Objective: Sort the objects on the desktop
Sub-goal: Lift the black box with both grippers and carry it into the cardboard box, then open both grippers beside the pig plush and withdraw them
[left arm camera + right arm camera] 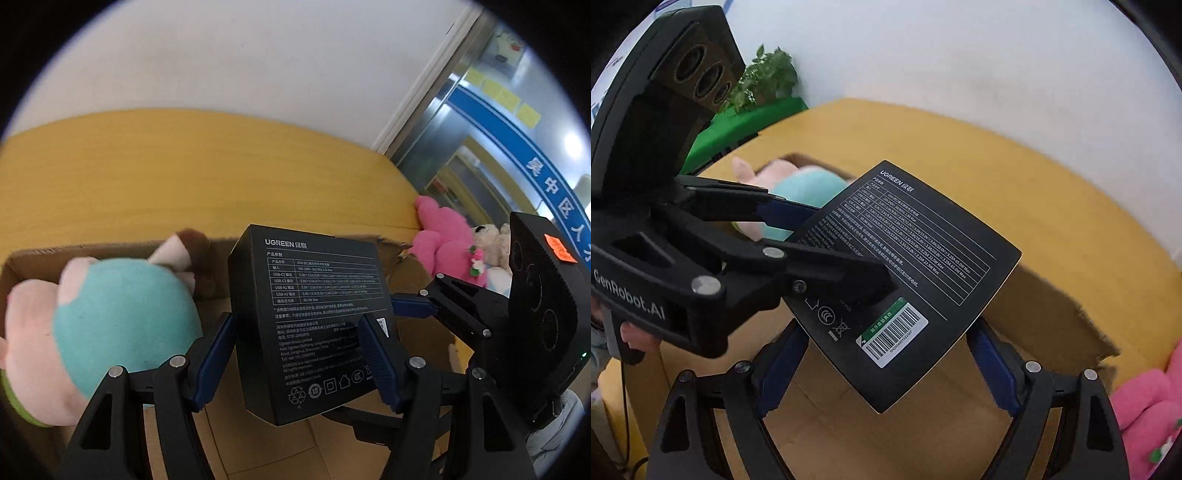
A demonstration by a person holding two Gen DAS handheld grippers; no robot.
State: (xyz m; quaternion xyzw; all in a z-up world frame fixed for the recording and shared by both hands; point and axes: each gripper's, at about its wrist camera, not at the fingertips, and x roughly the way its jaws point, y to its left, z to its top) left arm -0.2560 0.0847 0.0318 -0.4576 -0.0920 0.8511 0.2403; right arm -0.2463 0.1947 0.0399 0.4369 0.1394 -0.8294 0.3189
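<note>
Sitting across most of both views is the yellow wooden table (184, 173), pushed up against a white wall. On it there's an open cardboard box (1052, 314), and inside, toward its far left end, lies a big teal-and-pink plush toy (122, 317). Over the box hangs the black UGREEN box (310, 317), label side up, tilted. Both grippers have it at once. The left gripper (295, 354) has its blue pads clamped on two opposite sides. The right gripper (882, 373) grips it too, jaws wide, though in its own view I can't quite see the pads make contact, so take that one loosely. Off the table's right end is a pink plush (447, 243) with a small cream bear (491, 240) beside it.
</note>
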